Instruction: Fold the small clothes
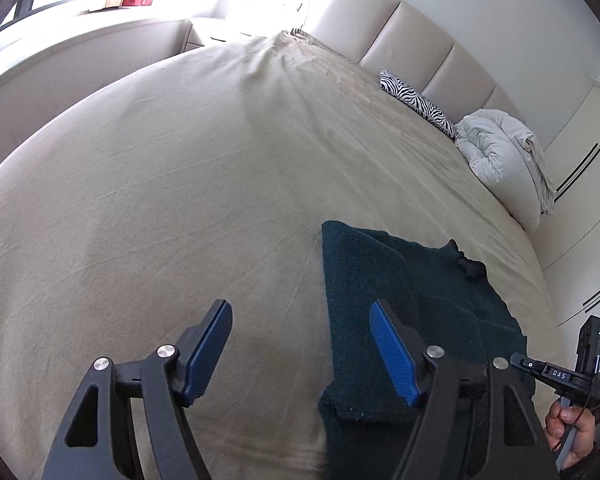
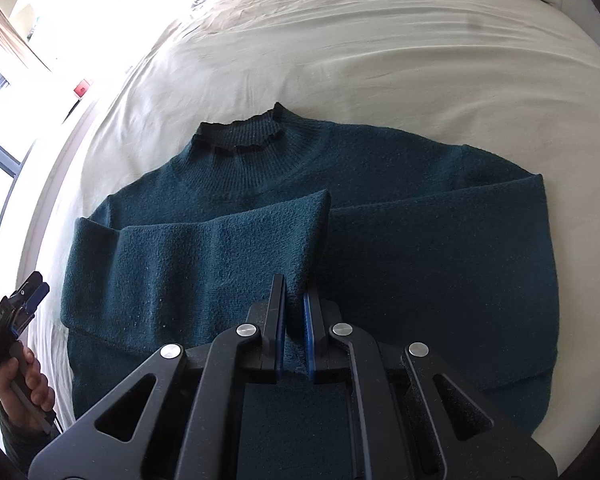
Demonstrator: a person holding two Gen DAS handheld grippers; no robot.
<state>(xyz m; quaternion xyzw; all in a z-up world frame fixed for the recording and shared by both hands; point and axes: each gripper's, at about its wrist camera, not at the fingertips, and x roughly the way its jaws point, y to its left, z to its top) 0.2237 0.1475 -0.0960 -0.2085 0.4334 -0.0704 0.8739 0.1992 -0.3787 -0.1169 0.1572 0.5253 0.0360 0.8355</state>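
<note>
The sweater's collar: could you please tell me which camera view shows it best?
The right wrist view: the collar sits in plain sight at the top of the spread sweater. The left wrist view shows only the sweater's edge, with a dark bunched bit that may be the collar.

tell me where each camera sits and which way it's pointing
Left wrist: sits on the left gripper, held open above the bed, looking along it toward the headboard; the person's other hand shows at the right edge.
Right wrist: sits on the right gripper, looking down at the teal sweater, nearly shut on its folded sleeve; the other hand shows at left.
Shared: sweater, bed, zebra pillow.
</note>
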